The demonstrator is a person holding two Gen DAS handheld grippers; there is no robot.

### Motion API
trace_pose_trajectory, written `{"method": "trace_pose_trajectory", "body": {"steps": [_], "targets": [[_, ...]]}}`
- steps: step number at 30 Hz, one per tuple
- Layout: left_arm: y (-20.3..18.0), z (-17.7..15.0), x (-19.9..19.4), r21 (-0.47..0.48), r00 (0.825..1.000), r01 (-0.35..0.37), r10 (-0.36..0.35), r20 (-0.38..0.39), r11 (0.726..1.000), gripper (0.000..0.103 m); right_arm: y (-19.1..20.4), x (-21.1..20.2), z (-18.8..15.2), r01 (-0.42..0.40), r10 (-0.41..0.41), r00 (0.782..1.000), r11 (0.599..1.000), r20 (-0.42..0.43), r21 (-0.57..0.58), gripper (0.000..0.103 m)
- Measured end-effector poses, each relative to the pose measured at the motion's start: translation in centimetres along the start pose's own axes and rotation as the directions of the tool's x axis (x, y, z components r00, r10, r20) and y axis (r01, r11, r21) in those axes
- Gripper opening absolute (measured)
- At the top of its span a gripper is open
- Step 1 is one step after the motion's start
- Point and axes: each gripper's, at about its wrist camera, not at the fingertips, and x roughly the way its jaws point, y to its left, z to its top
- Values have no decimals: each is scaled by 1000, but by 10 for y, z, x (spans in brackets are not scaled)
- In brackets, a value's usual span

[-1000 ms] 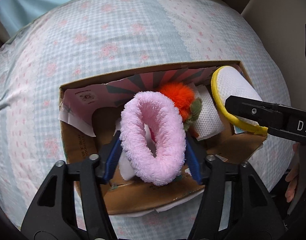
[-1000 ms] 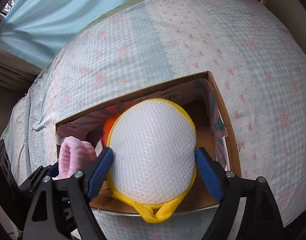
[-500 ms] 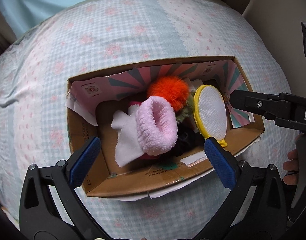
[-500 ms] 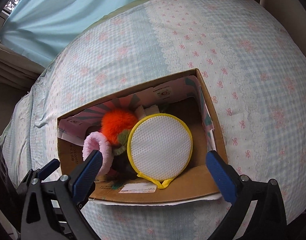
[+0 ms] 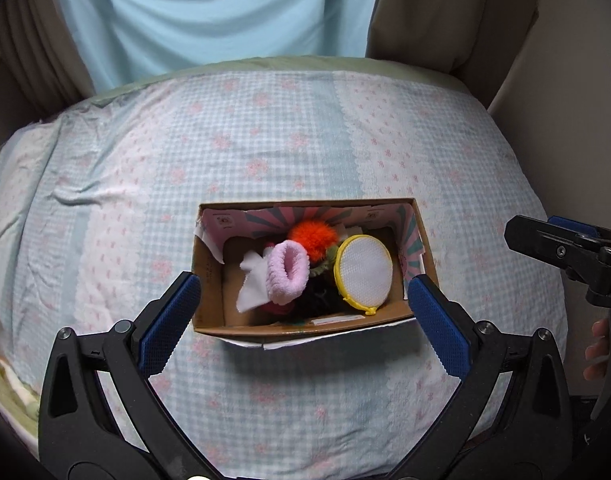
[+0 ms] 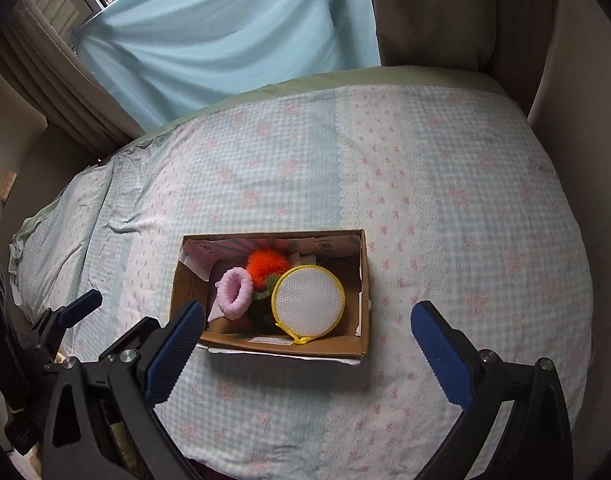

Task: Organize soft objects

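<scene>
An open cardboard box (image 5: 209, 296) (image 6: 365, 280) sits on the bed. Inside lie a pink fluffy ring (image 5: 287, 278) (image 6: 235, 292), an orange pompom (image 5: 313, 236) (image 6: 267, 264), a round white mesh pouch with yellow trim (image 5: 363, 276) (image 6: 308, 302) and a white cloth (image 5: 251, 286). My left gripper (image 5: 305, 320) is open and empty, held back above the box's near edge. My right gripper (image 6: 305, 344) is open and empty, also above the near edge. The right gripper shows at the right edge of the left wrist view (image 5: 565, 252).
The bed has a blue-checked quilt (image 5: 265, 152) (image 6: 445, 200) with pink bows. A light blue curtain (image 5: 217, 12) (image 6: 225, 32) hangs behind it. A window (image 6: 65, 4) is at the far left. A beige wall (image 5: 577, 80) stands to the right.
Both grippers let go: the pink ring and the mesh pouch dropped into the box. Both grippers opened wide and pulled back and up, away from the box.
</scene>
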Motion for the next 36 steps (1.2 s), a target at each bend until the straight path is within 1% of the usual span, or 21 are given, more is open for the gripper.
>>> {"method": "trace_pose_trajectory", "body": {"steps": [3, 6, 10, 13, 15, 19, 21, 25, 27, 29, 33, 36], "targets": [[-10, 8, -46, -30, 998, -22, 24, 56, 999, 103, -1, -51, 3, 40, -37, 995, 998, 88, -41, 103], [-18, 14, -93, -61, 991, -15, 23, 130, 998, 103, 0, -95, 1, 88, -76, 982, 994, 175, -66, 103], [-23, 16, -150, -93, 971, -9, 31, 238, 996, 103, 0, -138, -7, 139, -116, 958, 988, 263, -71, 103], [-27, 12, -183, -96, 951, 3, 27, 309, 995, 103, 0, -157, -16, 169, -142, 944, 983, 298, -68, 103], [-32, 8, -198, -87, 942, -6, 35, 335, 996, 103, 1, -165, -23, 201, -169, 932, 977, 322, -68, 103], [-44, -6, -219, -66, 924, -38, 60, 377, 997, 103, 0, -177, -37, 234, -199, 913, 970, 355, -59, 103], [-47, -14, -227, -68, 911, -36, 61, 408, 997, 103, -2, -181, -42, 246, -211, 906, 968, 368, -49, 103], [-52, -21, -239, -64, 895, -22, 48, 444, 998, 103, -4, -187, -45, 241, -211, 900, 970, 381, -33, 103], [-56, -23, -242, -55, 888, -31, 53, 457, 998, 103, -5, -191, -47, 243, -214, 895, 970, 391, -25, 103], [-59, -24, -245, -44, 884, -35, 52, 465, 998, 103, -5, -196, -49, 246, -218, 891, 969, 399, -20, 103], [-63, -24, -246, -33, 883, -31, 43, 468, 999, 103, -5, -201, -52, 254, -225, 882, 967, 414, -16, 103], [-63, -26, -247, -31, 881, -31, 42, 471, 999, 103, -5, -203, -53, 254, -227, 880, 967, 418, -10, 103]]}}
